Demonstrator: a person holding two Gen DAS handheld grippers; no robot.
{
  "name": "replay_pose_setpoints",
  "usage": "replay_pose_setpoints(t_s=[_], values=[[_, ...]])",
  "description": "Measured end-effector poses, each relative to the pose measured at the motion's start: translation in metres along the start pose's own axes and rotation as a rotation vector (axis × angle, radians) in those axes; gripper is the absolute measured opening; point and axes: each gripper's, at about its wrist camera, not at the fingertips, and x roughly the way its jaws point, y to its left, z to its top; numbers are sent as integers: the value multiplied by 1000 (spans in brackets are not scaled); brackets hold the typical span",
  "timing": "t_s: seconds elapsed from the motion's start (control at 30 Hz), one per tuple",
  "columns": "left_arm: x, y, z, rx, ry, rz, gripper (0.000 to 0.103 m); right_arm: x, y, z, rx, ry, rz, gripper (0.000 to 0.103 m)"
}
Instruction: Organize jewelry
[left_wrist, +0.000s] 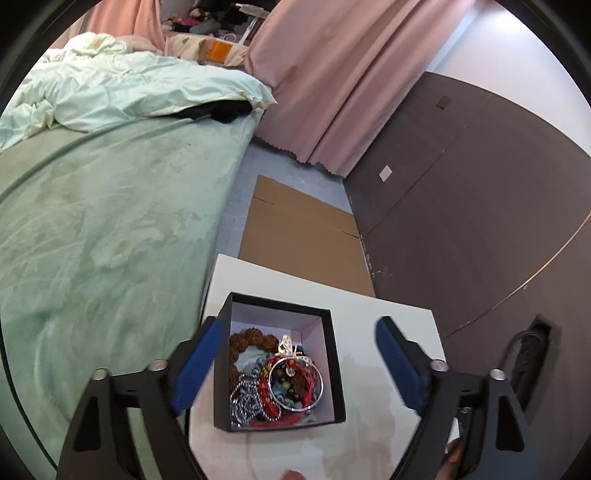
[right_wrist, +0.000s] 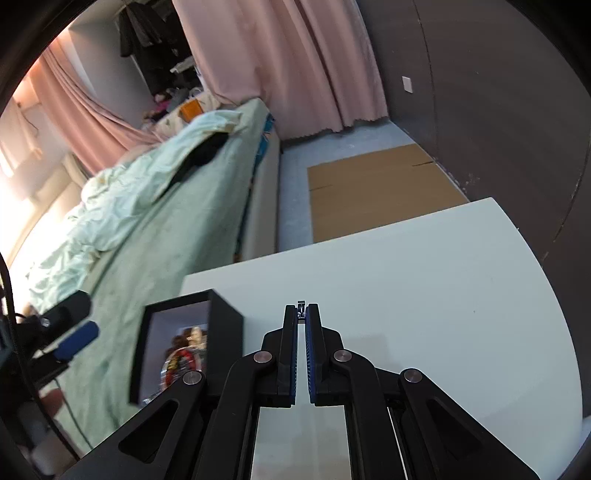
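Note:
A black open box (left_wrist: 334, 369) stands on the white table (left_wrist: 373, 321) near its left edge. It holds a heap of jewelry (left_wrist: 291, 380): a brown bead bracelet (left_wrist: 236, 350), a silver chain (left_wrist: 245, 400), red bands and a silver hoop. My left gripper (left_wrist: 299, 325) is open, its blue pads wide apart on either side of the box and touching nothing. In the right wrist view the box (right_wrist: 225, 325) is to the left of my right gripper (right_wrist: 301, 314). That gripper is shut above the bare table (right_wrist: 424, 295), with a tiny silver piece (right_wrist: 301, 305) pinched at its tips.
A bed with a green cover (left_wrist: 110, 221) runs along the table's left side. Flat cardboard (left_wrist: 303, 236) lies on the floor beyond the table, under pink curtains (left_wrist: 332, 92). A dark panelled wall (left_wrist: 480, 203) stands to the right, with a black cable (left_wrist: 528, 354) beside it.

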Motion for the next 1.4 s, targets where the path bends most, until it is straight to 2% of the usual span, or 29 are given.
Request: replay_pose_setpoints(t_s=[0.07,0.4,0.67,0.87,1.17,1.2,1.23,1.27,1.33,1.4], values=[[-6,0,-3,3,-15,8,97,-6,0,-1,6,-8,18,6],[-32,7,-6,24,-44,-3,99,-29,18,-7,16,-66,169,6],[-54,30,1,-9,-82,-9,101,-19,47,-14,10,-64,264,6],[-56,42,5,-18,-76,-3,101,-5,66,-17,5,-46,321,6],[-52,47,7,-45,-66,-24,101,16,69,-8,24,-16,402,6],[-51,46,7,-43,-66,-27,101,23,67,-7,36,17,407,9],[-51,44,7,-40,-67,-28,101,25,63,-7,49,35,414,18],[-50,43,7,-38,-66,-29,101,28,59,-7,69,45,422,36],[-49,42,7,-35,-65,-29,101,27,53,-7,98,36,415,54],[-47,41,7,-33,-64,-27,101,23,48,-6,109,30,427,55]])
